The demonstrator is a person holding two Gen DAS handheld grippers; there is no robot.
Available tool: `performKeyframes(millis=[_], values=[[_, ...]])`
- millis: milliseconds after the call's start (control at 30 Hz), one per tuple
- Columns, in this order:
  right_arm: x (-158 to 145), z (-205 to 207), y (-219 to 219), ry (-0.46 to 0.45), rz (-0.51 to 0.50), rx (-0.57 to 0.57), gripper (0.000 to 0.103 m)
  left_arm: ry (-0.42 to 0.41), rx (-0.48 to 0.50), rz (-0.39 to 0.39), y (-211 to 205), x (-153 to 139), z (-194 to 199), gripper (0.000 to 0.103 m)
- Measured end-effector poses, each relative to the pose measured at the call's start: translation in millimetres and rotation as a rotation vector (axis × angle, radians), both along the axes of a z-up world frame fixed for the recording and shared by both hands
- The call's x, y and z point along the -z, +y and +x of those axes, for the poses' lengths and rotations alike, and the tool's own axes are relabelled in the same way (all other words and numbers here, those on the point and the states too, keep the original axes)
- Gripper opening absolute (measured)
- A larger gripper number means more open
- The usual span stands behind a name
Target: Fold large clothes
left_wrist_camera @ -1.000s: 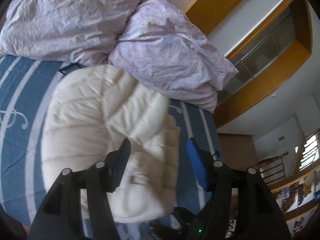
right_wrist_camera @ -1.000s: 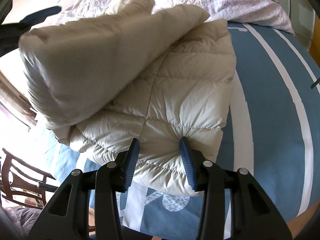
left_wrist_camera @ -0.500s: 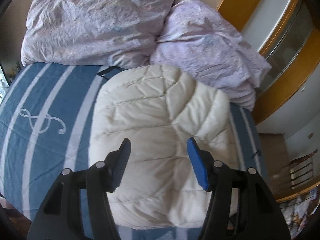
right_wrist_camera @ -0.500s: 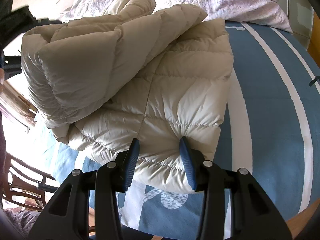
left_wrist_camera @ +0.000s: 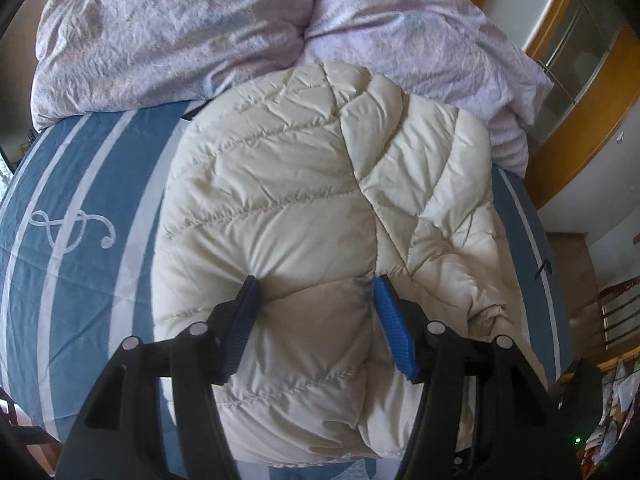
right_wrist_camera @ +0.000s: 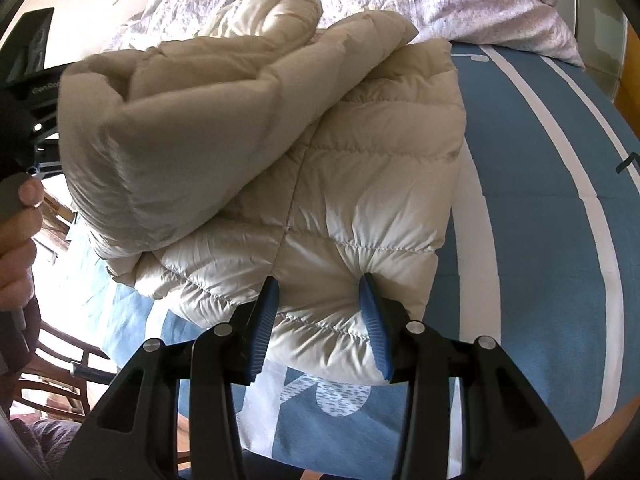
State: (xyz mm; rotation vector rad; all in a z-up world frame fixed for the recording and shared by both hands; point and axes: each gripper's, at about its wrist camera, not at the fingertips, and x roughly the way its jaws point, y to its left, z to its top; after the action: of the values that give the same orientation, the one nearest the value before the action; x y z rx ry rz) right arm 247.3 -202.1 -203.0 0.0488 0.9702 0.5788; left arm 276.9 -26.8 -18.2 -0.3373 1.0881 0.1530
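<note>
Two tongs [left_wrist_camera: 316, 292] [right_wrist_camera: 320, 290] part-open, pressing cream quilted coat [left_wrist_camera: 320, 200], blue striped bedspread [left_wrist_camera: 80, 240], lilac duvet [left_wrist_camera: 180, 32]

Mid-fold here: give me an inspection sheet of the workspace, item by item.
Surface: bed with blue white-striped cover.
Job's things: cream puffer jacket, partly folded; one flap is raised over the lower layer.
Clutter: crumpled lilac duvet at the head of the bed, touching the jacket.
Grippers: left tool and right tool both have padding bulging between their fingers; jaws part-open, grip unclear.
Cables: nothing seen.
Surroundings: wooden chair beside the bed; wood-framed glass panel.
</note>
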Motion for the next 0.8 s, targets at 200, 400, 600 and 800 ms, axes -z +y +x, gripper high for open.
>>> performKeyframes(millis=[200,400,600,800], values=[[-1,-2,-3,-0.004,0.001,0.009,0.044,0.020,0.025,0.000,-15,11,1,0.059],[-2,-3,-10,-0.007,0.000,0.020,0.044,0.040,0.042,-0.009,-25,23,3,0.059],[-2,-6,-17,-0.009,-0.004,0.029,0.044,0.062,0.054,-0.008,-31,32,11,0.060],[-1,-4,-21,-0.004,-0.005,0.044,0.044,0.080,0.075,0.001,-40,40,18,0.061]])
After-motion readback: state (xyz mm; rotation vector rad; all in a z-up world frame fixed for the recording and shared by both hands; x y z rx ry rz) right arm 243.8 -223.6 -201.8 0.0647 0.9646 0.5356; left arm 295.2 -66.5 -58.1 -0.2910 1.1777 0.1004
